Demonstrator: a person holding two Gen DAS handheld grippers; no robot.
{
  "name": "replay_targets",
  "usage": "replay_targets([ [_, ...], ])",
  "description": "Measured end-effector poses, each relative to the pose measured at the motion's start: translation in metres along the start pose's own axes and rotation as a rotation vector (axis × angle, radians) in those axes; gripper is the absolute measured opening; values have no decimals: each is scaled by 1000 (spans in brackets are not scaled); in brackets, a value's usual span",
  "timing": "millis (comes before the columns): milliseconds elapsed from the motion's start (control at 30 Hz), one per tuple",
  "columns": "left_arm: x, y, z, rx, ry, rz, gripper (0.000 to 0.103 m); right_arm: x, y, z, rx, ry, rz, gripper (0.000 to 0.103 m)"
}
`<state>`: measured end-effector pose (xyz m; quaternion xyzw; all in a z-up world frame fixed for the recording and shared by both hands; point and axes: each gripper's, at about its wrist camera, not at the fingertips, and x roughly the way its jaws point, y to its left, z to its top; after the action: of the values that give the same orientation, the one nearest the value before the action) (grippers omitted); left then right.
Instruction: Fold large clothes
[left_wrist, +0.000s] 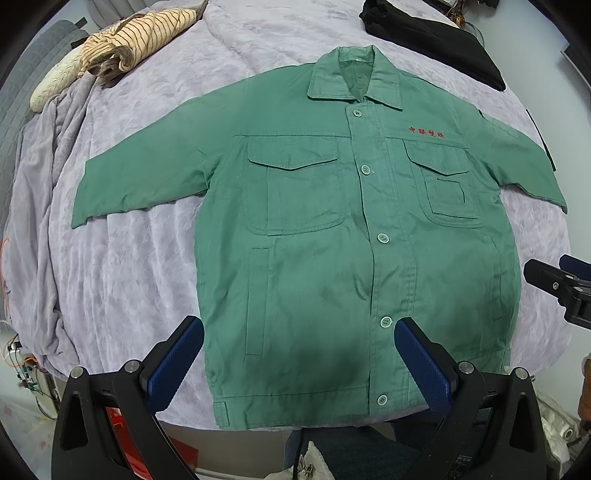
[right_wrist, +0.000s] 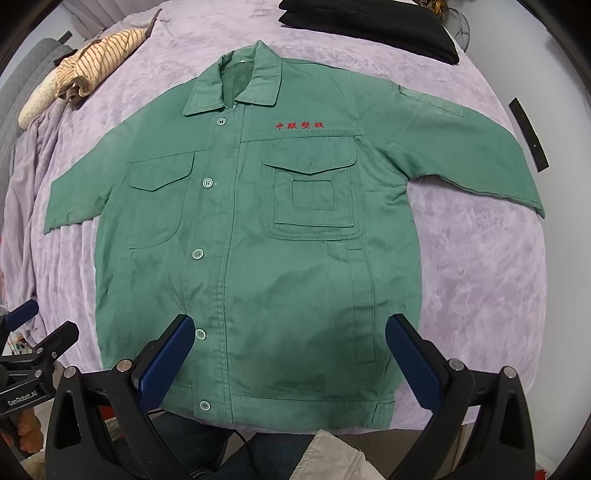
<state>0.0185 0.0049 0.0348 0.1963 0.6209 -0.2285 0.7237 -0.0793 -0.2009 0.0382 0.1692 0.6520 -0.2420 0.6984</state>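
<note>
A green work jacket (left_wrist: 332, 240) lies flat and buttoned on the lilac bedspread (left_wrist: 140, 258), front up, collar away from me, both sleeves spread out sideways. Red lettering sits on its chest. It also shows in the right wrist view (right_wrist: 277, 258). My left gripper (left_wrist: 299, 328) is open and empty, hovering above the jacket's lower hem area. My right gripper (right_wrist: 290, 325) is open and empty too, above the hem on the other side. The right gripper shows at the right edge of the left wrist view (left_wrist: 561, 284); the left gripper shows at the left edge of the right wrist view (right_wrist: 33, 332).
A striped beige garment (left_wrist: 136, 40) lies bunched at the far left of the bed. Folded black clothing (left_wrist: 436, 40) lies at the far right. A black strip (right_wrist: 528, 134) lies beside the right sleeve. A loose grey blanket (left_wrist: 40, 206) hangs off the left edge.
</note>
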Motion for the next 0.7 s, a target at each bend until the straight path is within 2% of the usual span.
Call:
replay_targets([
  [700, 0, 0, -1, -2, 0, 1, 103, 3, 0, 1, -1, 1, 2, 103],
])
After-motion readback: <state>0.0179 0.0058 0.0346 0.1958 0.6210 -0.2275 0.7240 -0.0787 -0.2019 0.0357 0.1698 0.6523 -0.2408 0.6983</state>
